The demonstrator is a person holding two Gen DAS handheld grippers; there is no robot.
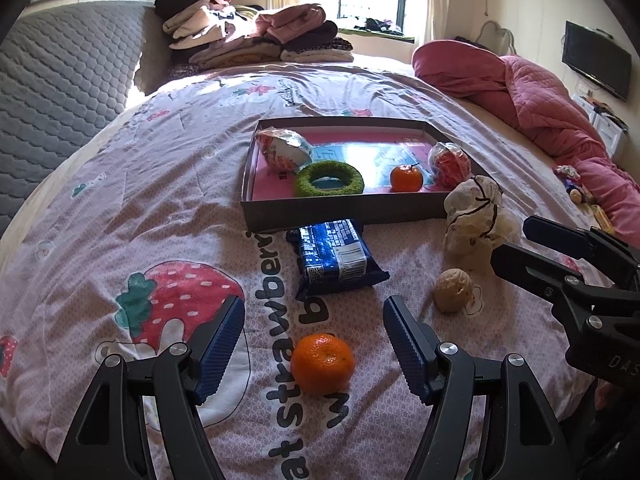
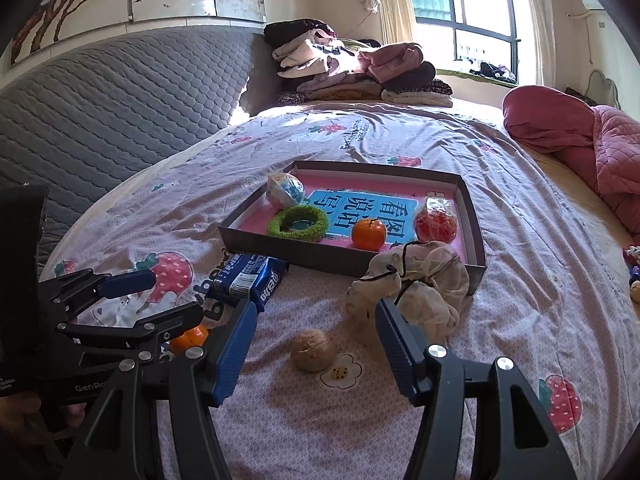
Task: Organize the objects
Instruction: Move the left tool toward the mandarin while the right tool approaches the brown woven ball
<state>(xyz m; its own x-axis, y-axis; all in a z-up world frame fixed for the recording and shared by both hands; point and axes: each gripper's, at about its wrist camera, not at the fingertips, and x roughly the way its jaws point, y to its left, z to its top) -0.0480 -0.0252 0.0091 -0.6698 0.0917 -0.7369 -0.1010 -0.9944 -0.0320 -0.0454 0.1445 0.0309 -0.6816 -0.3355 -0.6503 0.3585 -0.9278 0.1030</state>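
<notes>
An orange tangerine (image 1: 323,362) lies on the strawberry-print bedsheet between the fingers of my left gripper (image 1: 314,308), which stands open and does not touch it. A walnut (image 2: 313,350) lies between the fingers of my open right gripper (image 2: 316,308), also untouched. A blue snack packet (image 1: 336,256) and a white drawstring pouch (image 2: 412,292) rest against the near wall of a shallow grey box (image 1: 344,210). Inside the box are a green ring (image 1: 329,179), a second tangerine (image 1: 406,178), a wrapped snack (image 1: 284,150) and a red netted item (image 1: 450,164).
Folded clothes (image 1: 256,36) are stacked at the head of the bed beside a grey quilted headboard (image 1: 60,92). A pink quilt (image 1: 540,100) is bunched along the right side, with small toys (image 1: 574,186) near it. The left gripper (image 2: 176,294) sits close beside the right one.
</notes>
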